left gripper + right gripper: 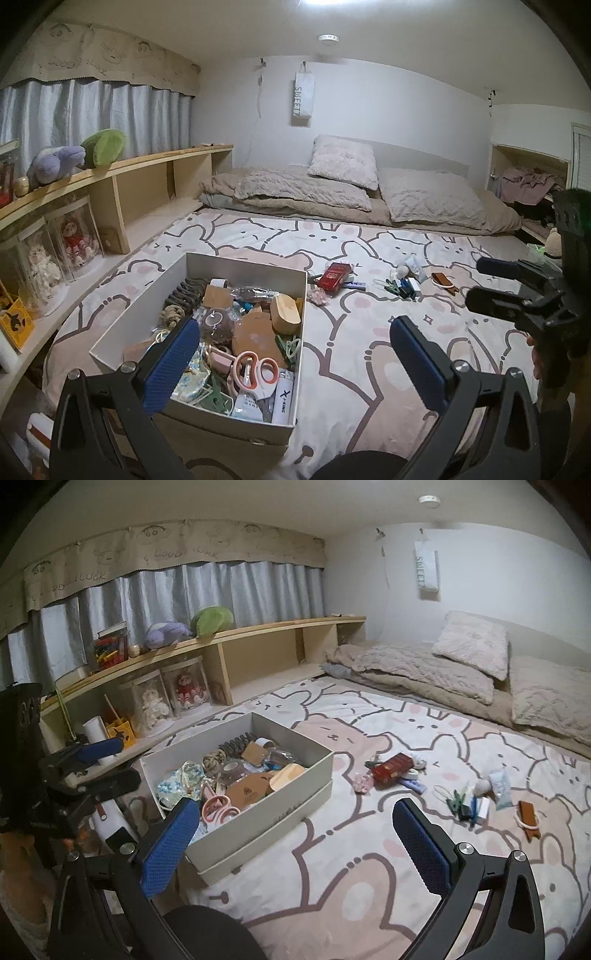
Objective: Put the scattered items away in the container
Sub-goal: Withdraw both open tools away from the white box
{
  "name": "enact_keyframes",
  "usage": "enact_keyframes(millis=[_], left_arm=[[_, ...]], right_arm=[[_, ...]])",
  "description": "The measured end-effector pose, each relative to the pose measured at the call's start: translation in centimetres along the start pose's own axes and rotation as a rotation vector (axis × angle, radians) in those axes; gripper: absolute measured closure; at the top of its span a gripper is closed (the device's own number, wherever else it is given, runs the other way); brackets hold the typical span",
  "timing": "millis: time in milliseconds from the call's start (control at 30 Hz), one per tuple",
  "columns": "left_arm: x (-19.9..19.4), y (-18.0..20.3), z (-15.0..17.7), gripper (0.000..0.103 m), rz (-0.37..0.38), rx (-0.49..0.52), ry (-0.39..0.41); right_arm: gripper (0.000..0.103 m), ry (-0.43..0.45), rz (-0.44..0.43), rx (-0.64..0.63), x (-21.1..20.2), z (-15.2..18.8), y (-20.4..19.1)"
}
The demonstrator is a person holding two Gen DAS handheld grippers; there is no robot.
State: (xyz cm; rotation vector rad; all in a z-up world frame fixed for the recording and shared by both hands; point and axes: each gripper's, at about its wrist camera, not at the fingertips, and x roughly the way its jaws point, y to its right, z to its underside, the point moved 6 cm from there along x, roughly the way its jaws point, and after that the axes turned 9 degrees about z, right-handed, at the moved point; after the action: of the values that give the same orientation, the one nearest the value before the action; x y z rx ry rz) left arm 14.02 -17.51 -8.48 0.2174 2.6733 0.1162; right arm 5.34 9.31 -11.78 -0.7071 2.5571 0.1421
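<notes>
Both claws stand with their blue pads spread wide and nothing between them: the left gripper [295, 363] hangs over the near end of the white cardboard box [243, 263], and the right gripper [295, 843] hovers above the bunny-print bedspread [369, 878] just to the right of that box. The box sits on the bedspread and is already heaped, with orange-handled scissors [256, 371] near the front, a wooden block [284, 312], a coiled dark spring-like item [181, 293] and packets crowding it to the rim, so most of the tidying looks done. What is left lies well apart from the box, further up the bed: a red packet [391, 770] with a pink hair tie [364, 782] beside it, then a cluster with green clips [452, 801], a small white carton [482, 806] and a clear pouch [500, 784], and furthest right a brown leather tag [528, 818]. By my judgement, several more pickups remain, and space in the box is getting tight.
</notes>
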Motion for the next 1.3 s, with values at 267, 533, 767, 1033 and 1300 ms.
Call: enact_keyframes(millis=[267,533,767,1033,1300], left_arm=[[-2.1,0.2,0.9,0.0,-0.06,-0.008,0.017],[-3.3,0.8,1.9,0.0,-0.088,0.007,0.022],[-3.4,0.9,3.0,0.0,-0.087,-0.017,0.006],[-3.6,0.9,3.9,0.0,-0.096,-0.024,-0.005],[-4.0,0.8,4.6,0.0,-0.114,-0.022,-0.019]], right_arm=[[0.0,0.03,0.041,0.005,-2.6,1.3,0.7],[0.0,0.044,0.065,0.029,-4.4,2.4,1.4],[0.0,0.051,0.089,0.04,-5.5,3.1,1.7],[0.0,0.053,0.113,0.025,-6.2,4.0,1.6],[0.0,0.047,0.116,0.047,-6.4,4.7,2.0]])
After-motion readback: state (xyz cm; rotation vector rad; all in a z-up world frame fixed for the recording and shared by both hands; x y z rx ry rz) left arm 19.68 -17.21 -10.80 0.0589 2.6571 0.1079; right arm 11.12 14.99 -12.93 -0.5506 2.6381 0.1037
